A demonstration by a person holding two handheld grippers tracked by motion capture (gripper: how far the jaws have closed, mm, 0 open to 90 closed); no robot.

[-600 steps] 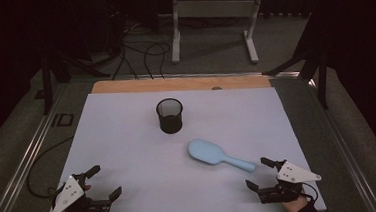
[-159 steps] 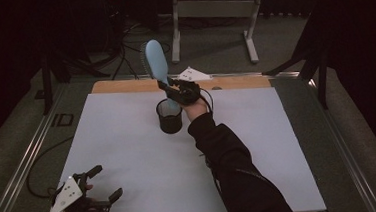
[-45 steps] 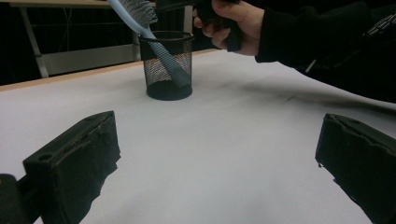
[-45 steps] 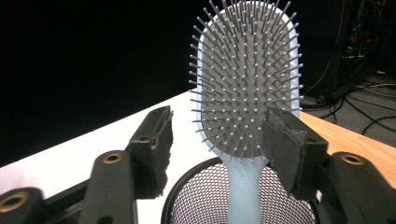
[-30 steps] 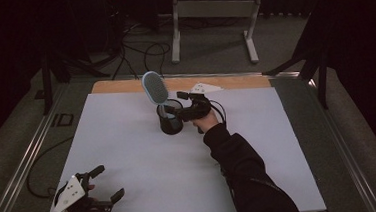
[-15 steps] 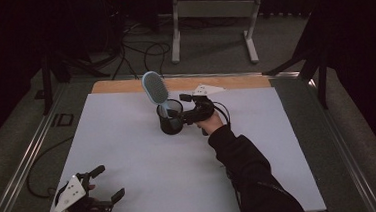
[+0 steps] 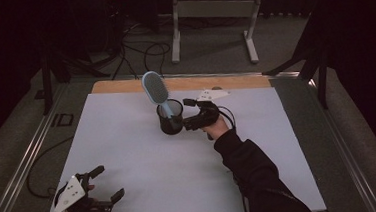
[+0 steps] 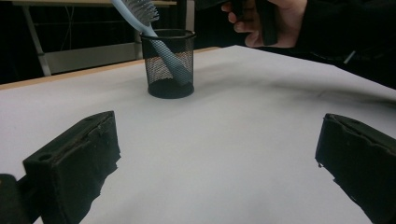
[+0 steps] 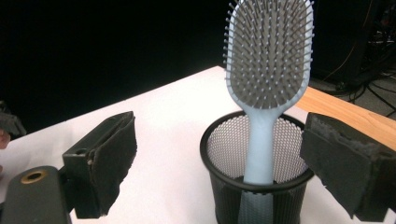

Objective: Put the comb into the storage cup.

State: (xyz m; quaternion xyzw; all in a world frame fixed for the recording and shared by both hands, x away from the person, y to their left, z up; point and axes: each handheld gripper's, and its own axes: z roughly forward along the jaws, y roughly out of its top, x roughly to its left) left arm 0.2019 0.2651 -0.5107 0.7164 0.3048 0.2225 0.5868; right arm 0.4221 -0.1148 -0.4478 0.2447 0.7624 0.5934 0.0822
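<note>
Brush [image 7: 156, 90] stands handle-down in mesh cup [image 7: 170, 118]; right gripper [image 7: 192, 113] beside cup, jaws apart; left gripper [image 7: 103, 183] agape, empty.

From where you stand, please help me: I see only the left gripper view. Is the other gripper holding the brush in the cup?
Observer: No. In the right gripper view the right gripper is open, its fingers standing apart on either side of the mesh cup, not touching the hairbrush.
Operator: Which way do the bristles face?
Observer: Toward the right gripper's camera; the whole bristle pad shows there.
Operator: And where is my own gripper on the table?
Observer: In the high view the left gripper sits at the table's near left corner, open, far from the cup.
</note>
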